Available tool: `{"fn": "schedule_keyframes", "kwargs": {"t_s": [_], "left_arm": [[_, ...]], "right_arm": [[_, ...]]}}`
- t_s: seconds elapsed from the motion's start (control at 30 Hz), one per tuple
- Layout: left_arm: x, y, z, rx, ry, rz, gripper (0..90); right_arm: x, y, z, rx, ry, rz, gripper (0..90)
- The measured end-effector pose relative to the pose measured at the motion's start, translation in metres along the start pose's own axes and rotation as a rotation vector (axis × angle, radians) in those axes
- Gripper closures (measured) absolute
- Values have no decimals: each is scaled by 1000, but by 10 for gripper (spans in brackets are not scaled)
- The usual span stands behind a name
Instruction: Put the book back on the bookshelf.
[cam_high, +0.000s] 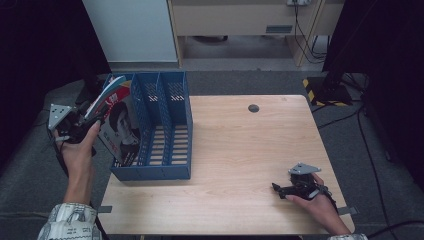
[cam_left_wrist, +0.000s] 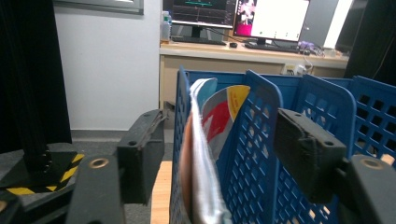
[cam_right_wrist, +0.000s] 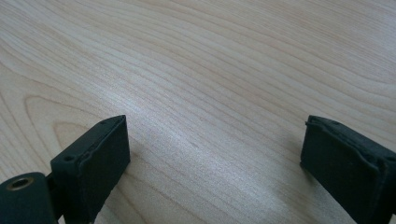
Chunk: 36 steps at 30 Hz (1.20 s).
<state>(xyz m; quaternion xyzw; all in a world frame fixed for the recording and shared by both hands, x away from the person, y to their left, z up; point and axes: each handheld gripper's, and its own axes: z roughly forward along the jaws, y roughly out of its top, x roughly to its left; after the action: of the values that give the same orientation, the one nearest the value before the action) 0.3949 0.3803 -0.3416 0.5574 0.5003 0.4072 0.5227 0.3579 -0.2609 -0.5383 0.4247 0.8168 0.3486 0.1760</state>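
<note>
Magazine between parted left fingers

I cannot read the magazine cover print from the high view; its lower edge sits behind the blue file rack wall. In the left gripper view the bottom edge crops the magazine.

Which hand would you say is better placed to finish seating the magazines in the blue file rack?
Left: its tool is open right at the magazines in the blue file rack; the right tool rests far across the table.
</note>
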Motion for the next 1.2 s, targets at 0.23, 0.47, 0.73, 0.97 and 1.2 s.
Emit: {"fn": "schedule_keyframes", "kwargs": {"t_s": [0.23,0.47,0.73,0.97,1.2], "left_arm": [[-7,10,-5,8,-18,31,274],[-16,19,-8,10,-47,65,268],[-32,27,-8,-2,-95,85,261],[-46,29,-2,6,-129,106,253],[-60,20,8,47,-176,126,233]], "right_arm": [[0,0,0,0,0,0,83],[0,0,0,0,0,0,84],[0,0,0,0,0,0,83],[0,0,0,0,1,0,83],[0,0,0,0,1,-2,83]]}}
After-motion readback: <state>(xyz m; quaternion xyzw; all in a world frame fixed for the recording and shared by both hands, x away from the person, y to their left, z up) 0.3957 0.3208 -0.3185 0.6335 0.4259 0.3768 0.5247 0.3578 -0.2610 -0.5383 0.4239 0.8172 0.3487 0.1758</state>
